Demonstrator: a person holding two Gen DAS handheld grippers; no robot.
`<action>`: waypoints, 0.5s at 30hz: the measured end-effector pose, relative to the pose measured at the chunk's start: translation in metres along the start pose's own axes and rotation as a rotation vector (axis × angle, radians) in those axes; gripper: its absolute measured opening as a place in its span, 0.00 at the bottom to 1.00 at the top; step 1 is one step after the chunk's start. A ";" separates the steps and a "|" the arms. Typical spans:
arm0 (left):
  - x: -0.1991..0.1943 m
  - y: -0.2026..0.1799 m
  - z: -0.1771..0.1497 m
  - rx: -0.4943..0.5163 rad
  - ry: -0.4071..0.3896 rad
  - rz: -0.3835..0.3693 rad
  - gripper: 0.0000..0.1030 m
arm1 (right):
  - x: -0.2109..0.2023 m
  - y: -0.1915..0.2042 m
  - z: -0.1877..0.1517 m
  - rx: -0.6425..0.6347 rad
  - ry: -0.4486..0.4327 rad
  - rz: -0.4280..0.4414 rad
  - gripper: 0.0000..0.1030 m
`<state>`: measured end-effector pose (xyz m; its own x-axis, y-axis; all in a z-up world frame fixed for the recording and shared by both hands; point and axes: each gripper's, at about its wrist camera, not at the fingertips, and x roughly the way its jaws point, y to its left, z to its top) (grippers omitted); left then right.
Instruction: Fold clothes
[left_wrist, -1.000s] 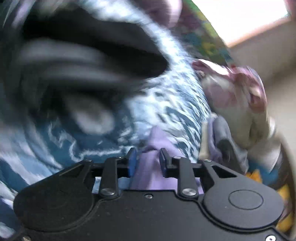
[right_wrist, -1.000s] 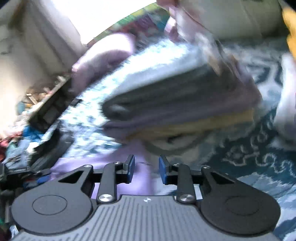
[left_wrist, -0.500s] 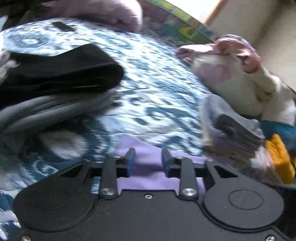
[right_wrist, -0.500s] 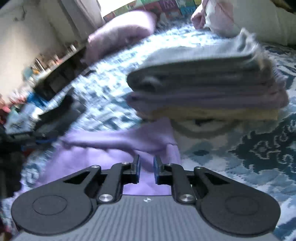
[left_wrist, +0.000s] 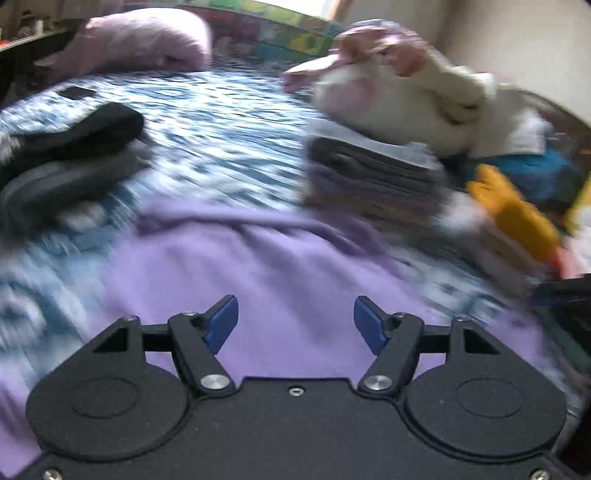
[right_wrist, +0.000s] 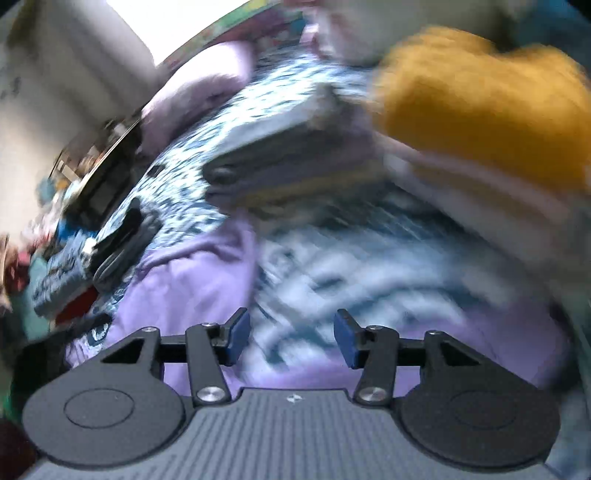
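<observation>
**Purple garment flat on bed, both grippers spread wide**

The purple garment (left_wrist: 266, 273) lay spread on the blue-and-white patterned bedspread (left_wrist: 229, 122), directly under both grippers. Its long axis couldn't be judged: edges ran out of frame w/ heavy blur. One rumpled fold ran across its far edge toward the stack of folded clothes (left_wrist: 373, 177).

Left gripper (left_wrist: 295, 325) hung over the cloth, jaws wide apart, nothing between them. Right gripper (right_wrist: 291, 339) likewise gaped, holding nothing, w/ bedspread and purple cloth showing below.

A dark folded pile (left_wrist: 70, 155) sat to the left, well apart. A mustard-yellow item (right_wrist: 487, 99) loomed near the right cam, too smeared to ID. Pink pillow (left_wrist: 144, 40) at the far end.
</observation>
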<state>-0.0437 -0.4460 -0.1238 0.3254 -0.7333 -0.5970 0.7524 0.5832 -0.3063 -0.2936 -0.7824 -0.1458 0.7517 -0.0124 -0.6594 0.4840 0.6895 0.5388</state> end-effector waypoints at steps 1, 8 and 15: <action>-0.008 -0.013 -0.014 0.004 -0.007 -0.022 0.64 | -0.010 -0.012 -0.015 0.045 -0.010 0.000 0.49; 0.029 -0.095 -0.056 0.093 -0.018 0.004 0.29 | -0.038 -0.084 -0.110 0.411 -0.116 0.042 0.52; 0.111 -0.141 -0.064 0.264 0.115 0.080 0.24 | -0.025 -0.115 -0.156 0.740 -0.305 0.133 0.52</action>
<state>-0.1500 -0.5871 -0.1947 0.3344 -0.6353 -0.6961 0.8548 0.5155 -0.0598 -0.4383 -0.7488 -0.2728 0.8611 -0.2344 -0.4511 0.4727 0.0426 0.8802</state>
